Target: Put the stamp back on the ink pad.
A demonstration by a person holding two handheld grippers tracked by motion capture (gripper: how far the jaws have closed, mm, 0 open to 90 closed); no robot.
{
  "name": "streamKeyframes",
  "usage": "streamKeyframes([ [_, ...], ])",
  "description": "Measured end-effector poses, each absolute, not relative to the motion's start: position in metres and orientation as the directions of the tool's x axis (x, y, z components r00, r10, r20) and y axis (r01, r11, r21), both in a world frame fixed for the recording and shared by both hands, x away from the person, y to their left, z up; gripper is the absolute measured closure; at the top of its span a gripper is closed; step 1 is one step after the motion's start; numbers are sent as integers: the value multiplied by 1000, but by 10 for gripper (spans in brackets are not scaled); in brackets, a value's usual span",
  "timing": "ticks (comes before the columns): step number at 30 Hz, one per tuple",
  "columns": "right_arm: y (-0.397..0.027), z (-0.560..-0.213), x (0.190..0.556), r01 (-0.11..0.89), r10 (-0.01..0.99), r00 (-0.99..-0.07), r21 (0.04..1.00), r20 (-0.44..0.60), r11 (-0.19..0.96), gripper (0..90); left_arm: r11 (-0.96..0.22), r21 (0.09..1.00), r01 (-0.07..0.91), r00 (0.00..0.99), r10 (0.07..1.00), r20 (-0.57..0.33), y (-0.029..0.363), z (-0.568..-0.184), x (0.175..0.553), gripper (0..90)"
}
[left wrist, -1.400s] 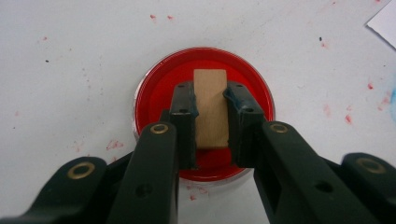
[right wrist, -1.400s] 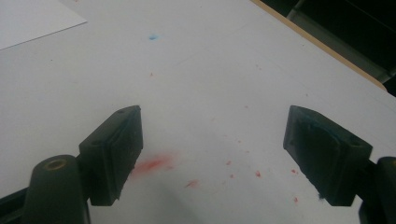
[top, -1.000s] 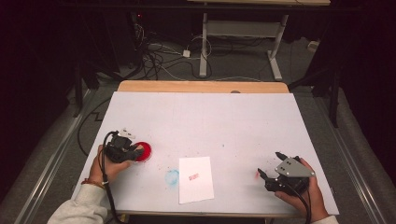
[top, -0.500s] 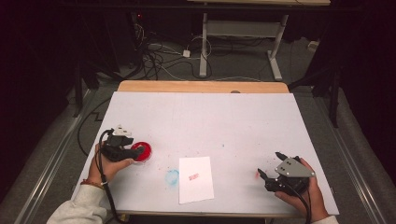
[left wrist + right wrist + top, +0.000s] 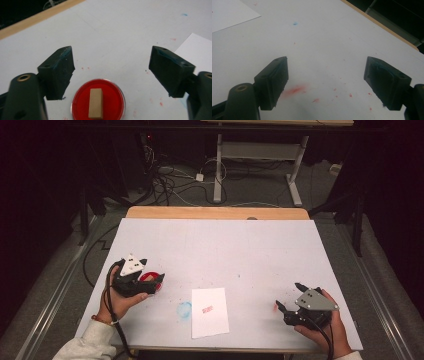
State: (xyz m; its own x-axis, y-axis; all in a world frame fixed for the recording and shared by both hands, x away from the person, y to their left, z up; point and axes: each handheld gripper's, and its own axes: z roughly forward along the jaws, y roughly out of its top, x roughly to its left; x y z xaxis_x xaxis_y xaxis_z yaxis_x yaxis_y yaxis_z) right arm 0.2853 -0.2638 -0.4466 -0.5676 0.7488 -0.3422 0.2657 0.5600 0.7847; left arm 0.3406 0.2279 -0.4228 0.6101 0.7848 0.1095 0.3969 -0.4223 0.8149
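Note:
A round red ink pad point(image 5: 97, 102) lies on the white table top at the left, and a small wooden stamp block point(image 5: 95, 103) rests on it. My left gripper point(image 5: 111, 53) hovers just above and behind the pad point(image 5: 154, 277). Its jaws have just been opening, stand wide apart and touch nothing; the block lies below and between them. In the high view the left gripper point(image 5: 145, 281) carries a grey plate. My right gripper point(image 5: 289, 296) rests at the front right, open and empty point(image 5: 325, 62), over a red smear point(image 5: 294, 90).
A white sheet of paper point(image 5: 210, 312) with a small red stamp mark point(image 5: 206, 309) lies at the front middle, with a blue smudge point(image 5: 184, 309) to its left. The table's wooden far edge point(image 5: 215, 213) borders dark floor with cables and a desk frame.
The left gripper has opened and lifted slightly off the red pad, so its grey plate now tilts into sight. The right gripper has not moved.

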Motion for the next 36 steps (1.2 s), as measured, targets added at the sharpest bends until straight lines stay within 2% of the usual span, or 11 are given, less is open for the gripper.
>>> streamKeyframes([
  [11,-266,-443,280,251,761,-554,804,-337,539,201,-507,817,276,648,725,231,206,-416,319,164],
  [21,-256,-439,266,226,752,-563,812,-343,539,201,-517,829,213,663,700,266,202,-419,303,164],
  [25,-252,-436,262,214,748,-567,816,-344,538,201,-527,832,172,645,699,310,204,-426,297,164],
  [36,-251,-437,260,207,750,-565,820,-345,533,201,-524,835,167,661,688,300,215,-437,287,164],
])
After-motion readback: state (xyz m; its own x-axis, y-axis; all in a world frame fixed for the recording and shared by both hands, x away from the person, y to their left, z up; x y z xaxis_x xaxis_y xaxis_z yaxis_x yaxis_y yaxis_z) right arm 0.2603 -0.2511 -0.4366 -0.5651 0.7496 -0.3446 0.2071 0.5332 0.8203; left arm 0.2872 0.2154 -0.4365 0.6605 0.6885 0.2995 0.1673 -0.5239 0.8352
